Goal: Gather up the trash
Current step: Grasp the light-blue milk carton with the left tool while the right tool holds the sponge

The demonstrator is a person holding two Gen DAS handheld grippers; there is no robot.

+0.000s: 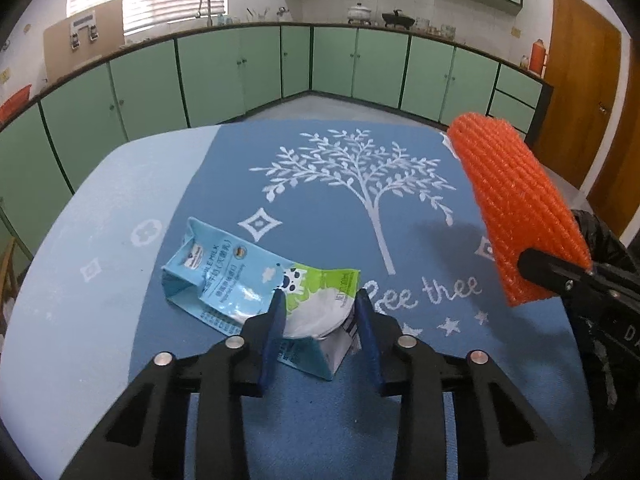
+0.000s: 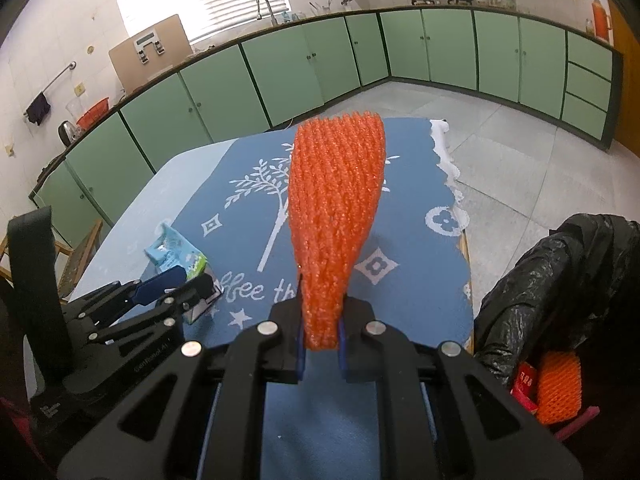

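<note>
Left wrist view: crushed milk carton (image 1: 256,280) between parted blue fingers (image 1: 276,328)

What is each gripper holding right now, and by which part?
Right gripper pinches the orange foam net by its near end. Left gripper straddles the milk carton's near end; grip uncertain.

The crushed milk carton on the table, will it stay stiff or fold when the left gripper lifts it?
The milk carton looks creased and flattened, so it will probably bend. It likely weighs little. The left gripper straddles one end, so the far end may droop.
</note>
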